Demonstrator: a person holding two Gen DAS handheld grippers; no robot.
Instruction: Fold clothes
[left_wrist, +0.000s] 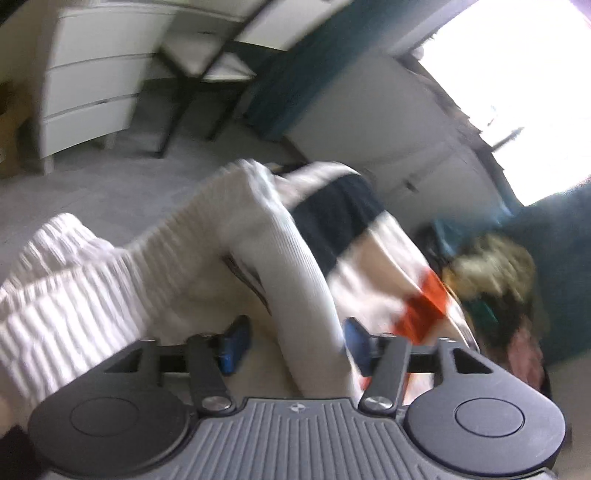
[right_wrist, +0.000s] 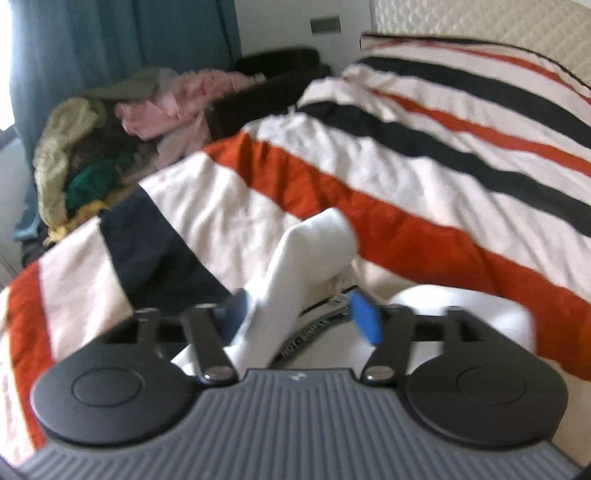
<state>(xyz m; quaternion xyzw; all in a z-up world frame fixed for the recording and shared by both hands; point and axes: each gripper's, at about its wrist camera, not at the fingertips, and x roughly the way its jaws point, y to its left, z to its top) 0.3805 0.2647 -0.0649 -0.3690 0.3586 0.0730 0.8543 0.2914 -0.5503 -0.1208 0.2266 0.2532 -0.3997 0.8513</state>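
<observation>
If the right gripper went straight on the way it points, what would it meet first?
Most likely the white garment, a fold of which stands up between the right gripper's open jaws; behind it lies the striped blanket. Depth is blurred.

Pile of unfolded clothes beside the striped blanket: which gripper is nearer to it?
Probably the left. The pile lies just right of the left gripper, past the edge of the blanket. From the right gripper it sits far left, across a stretch of blanket.
</observation>
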